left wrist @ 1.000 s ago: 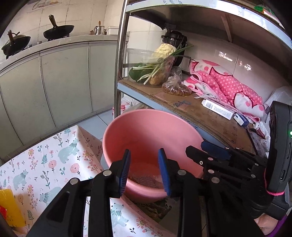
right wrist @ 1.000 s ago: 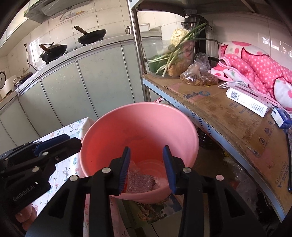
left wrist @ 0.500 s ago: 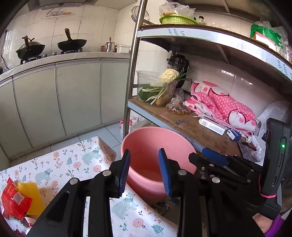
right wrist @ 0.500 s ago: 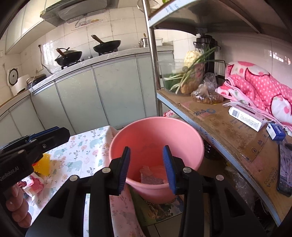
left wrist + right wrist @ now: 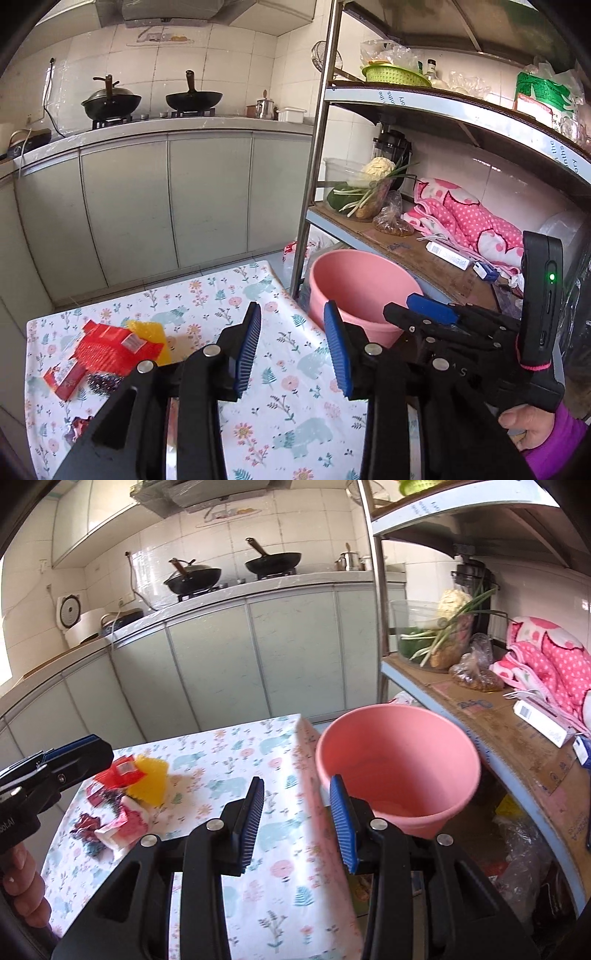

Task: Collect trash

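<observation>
A pink bucket (image 5: 360,282) (image 5: 397,755) stands on the floor beside the table's right edge, below the metal shelf. Wrappers lie in a heap on the flowered tablecloth (image 5: 295,398): a red packet (image 5: 107,345) (image 5: 120,770), a yellow one (image 5: 155,332) (image 5: 149,775) and crumpled pink and dark pieces (image 5: 122,823). My left gripper (image 5: 293,347) hovers over the table with nothing between its blue pads, its jaws opening. My right gripper (image 5: 297,821) also hangs over the table's right side, open and holding nothing; it shows in the left wrist view (image 5: 432,314) near the bucket.
A metal shelf rack (image 5: 424,258) at the right carries a vegetable bowl (image 5: 428,635), a pink dotted cloth (image 5: 546,661) and boxes. Grey cabinets (image 5: 166,206) with two woks (image 5: 194,98) on the counter line the back. A hand in a purple sleeve (image 5: 546,439) holds the right gripper.
Both grippers have drawn back and up from over the bucket to above the table. The wrapper heap has come into view. The left jaws stand a little wider.
</observation>
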